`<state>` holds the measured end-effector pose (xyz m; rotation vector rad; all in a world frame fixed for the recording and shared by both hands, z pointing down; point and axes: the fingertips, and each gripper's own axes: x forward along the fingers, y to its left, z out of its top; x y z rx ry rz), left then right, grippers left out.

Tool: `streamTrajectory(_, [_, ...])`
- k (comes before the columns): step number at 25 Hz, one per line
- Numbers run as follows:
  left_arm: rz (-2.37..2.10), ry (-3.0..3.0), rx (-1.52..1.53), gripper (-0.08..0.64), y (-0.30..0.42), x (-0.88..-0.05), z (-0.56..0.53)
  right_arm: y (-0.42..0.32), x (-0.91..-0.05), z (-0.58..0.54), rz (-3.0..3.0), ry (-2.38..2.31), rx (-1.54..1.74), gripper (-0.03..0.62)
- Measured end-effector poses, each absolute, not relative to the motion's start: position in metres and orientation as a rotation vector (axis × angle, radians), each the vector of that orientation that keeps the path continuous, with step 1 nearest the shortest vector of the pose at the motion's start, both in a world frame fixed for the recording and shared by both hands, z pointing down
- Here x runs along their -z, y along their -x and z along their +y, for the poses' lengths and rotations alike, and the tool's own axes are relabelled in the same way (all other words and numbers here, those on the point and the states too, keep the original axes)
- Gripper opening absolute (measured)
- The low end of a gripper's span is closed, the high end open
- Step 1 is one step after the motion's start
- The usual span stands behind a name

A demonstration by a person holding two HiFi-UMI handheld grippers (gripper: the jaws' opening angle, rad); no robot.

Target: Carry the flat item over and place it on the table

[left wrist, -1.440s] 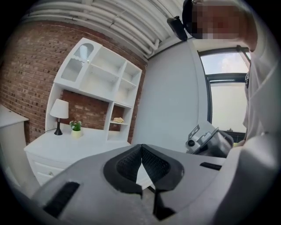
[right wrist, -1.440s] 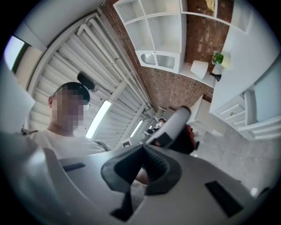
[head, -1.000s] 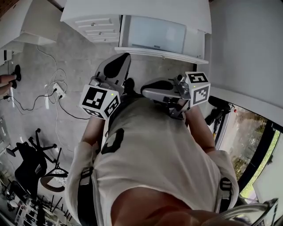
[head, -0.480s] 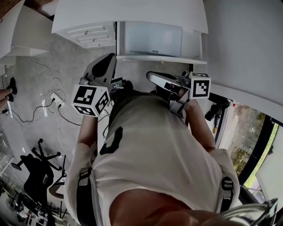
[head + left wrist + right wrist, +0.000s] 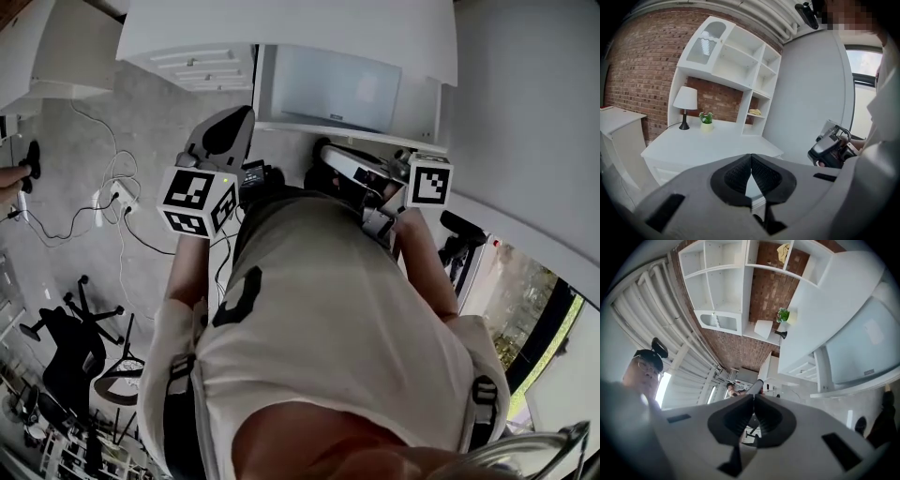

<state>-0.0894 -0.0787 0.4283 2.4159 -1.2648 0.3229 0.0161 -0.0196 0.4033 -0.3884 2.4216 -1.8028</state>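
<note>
Since no flat item is in view to carry, the left hand-held gripper (image 5: 751, 161) and right hand-held gripper (image 5: 753, 401) are pinched together empty, before the white table (image 5: 703, 143).

A red brick wall (image 5: 633, 61) backs a white shelf unit (image 5: 740, 56) and a white bench (image 5: 708, 145), where a lamp (image 5: 686, 101) and a small potted plant (image 5: 706, 118) stand. A plain grey wall (image 5: 811, 93) meets a bright window (image 5: 865, 89). White pipes (image 5: 651, 301) line the ceiling. Cables (image 5: 117, 187) trail over the grey floor (image 5: 141, 122) near a black chair (image 5: 66, 342).
</note>
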Motion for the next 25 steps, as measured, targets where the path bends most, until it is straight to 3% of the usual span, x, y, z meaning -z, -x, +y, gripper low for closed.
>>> streamTrajectory(17, [-1.23,-2.135,-0.635,0.02,0.02,-0.535,-0.167,-0.151,-0.502,-0.109,2.608,0.709,1.969,0.009])
streamTrajectory(23, [-1.141,-2.015,-0.713,0.021,0.013,-0.598,-0.187,-0.233,-0.57,-0.146,2.467,1.09,2.05,0.011])
streamTrajectory(24, [-1.126,-1.992,-0.722,0.025,0.013,-0.607,-0.19,-0.247,-0.582,-0.151,2.44,1.163,2.064,0.011])
streamTrajectory(25, [-1.113,-1.968,-0.728,0.085,0.012,-0.616,-0.193,-0.259,-0.593,-0.155,2.423,1.222,2.079,0.027])
